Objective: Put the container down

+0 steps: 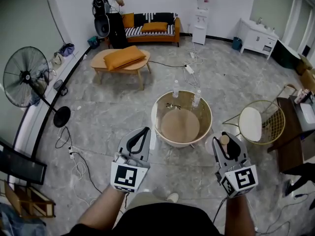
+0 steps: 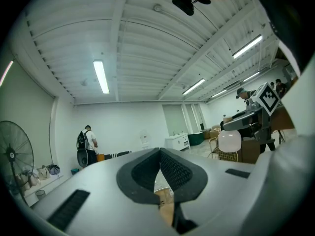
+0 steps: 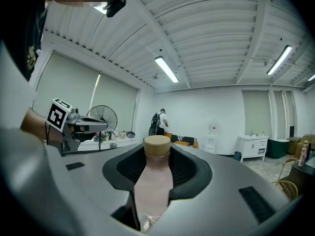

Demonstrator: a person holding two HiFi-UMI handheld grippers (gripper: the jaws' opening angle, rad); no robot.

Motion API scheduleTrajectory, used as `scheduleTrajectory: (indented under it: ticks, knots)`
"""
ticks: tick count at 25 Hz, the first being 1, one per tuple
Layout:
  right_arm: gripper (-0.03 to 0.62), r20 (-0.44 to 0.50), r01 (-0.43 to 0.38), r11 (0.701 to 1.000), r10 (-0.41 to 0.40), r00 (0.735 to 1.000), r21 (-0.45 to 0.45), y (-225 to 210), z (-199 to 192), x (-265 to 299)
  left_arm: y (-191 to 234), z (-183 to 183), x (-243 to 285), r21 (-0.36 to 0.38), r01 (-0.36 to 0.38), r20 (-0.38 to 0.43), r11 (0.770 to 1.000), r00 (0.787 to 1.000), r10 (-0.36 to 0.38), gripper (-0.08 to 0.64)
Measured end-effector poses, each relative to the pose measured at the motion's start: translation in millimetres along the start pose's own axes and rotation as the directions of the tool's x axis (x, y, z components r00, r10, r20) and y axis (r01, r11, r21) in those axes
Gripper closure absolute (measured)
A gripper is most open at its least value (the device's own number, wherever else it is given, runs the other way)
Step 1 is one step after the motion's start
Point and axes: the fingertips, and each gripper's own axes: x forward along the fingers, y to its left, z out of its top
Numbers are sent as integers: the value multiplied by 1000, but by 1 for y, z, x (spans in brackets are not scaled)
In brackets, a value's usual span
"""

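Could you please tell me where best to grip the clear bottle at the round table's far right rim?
Take the bottle round its body, below the cap, jaws level, from the near side: it stands upright and slim. The left gripper is free.

Wide open above the sunken tan middle of the round cream tub-shaped table [image 1: 156, 122]. Blocked along the far rim by two clear plastic bottles [image 1: 175, 88] [image 1: 196, 98] and a pair of spectacles [image 1: 172, 105]. Tight on the right: right gripper [image 1: 228, 144], clamped on a pale pink bottle with tan cap [image 3: 156, 181], between table rim and gold wire chair with white seat [image 1: 256, 123]. Bare grey marble floor [image 1: 108, 117] left of the left gripper [image 1: 142, 132], jaws together, save for white cables [image 1: 75, 157].
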Motion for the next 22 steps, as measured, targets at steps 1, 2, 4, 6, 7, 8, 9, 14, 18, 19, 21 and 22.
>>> scheduleTrajectory:
  ticks: [1, 2, 4, 6, 7, 8, 9, 14, 18, 19, 21, 22]
  knots:
    - [442, 2, -4, 1000, 4, 1000, -1, -1, 0, 1, 1, 0, 0, 0, -7, 0, 1000, 1000, 7, 545]
    - [442, 2, -8, 1000, 8, 1000, -2, -2, 0, 2, 2, 0, 1, 1, -12, 1, 1000, 1000, 12, 545]
    - [442, -1, -8, 1000, 8, 1000, 1, -3, -1, 6, 4, 0, 3, 1, -15, 2, 1000, 1000, 15, 545]
    - [442, -1, -11, 1000, 11, 1000, 7, -2, -1, 9, 6, -5, 5, -5, -9, -5, 1000, 1000, 9, 545]
    - [442, 0, -13, 1000, 13, 1000, 7, -2, -1, 10, 7, -7, 7, -8, -5, -9, 1000, 1000, 5, 545]
    - [443, 0, -12, 1000, 12, 1000, 6, -2, -1, 12, 7, -9, 9, -12, -1, -11, 1000, 1000, 1, 545]
    - [442, 0, -9, 1000, 9, 1000, 4, -3, 0, 14, 8, -10, 12, -15, 3, -11, 1000, 1000, -3, 545]
    - [442, -2, 4, 1000, -4, 1000, -2, -5, 3, 29, 16, -8, 24, -8, 20, 10, 1000, 1000, -20, 545]
    - [442, 5, 19, 1000, -18, 1000, -3, -3, 8, 45, 33, -10, 35, -3, 19, 16, 1000, 1000, -18, 545]
    - [442, 11, 21, 1000, -21, 1000, -3, -3, 10, 50, 39, -12, 38, -10, 15, 13, 1000, 1000, -15, 545]
    - [442, 26, 21, 1000, -21, 999, -3, -2, 14, 60, 50, -13, 45, -32, 10, 25, 999, 1000, -9, 545]
    - [442, 26, 25, 1000, -25, 999, -5, -3, 15, 64, 54, -12, 49, -39, 10, 35, 999, 999, -9, 545]
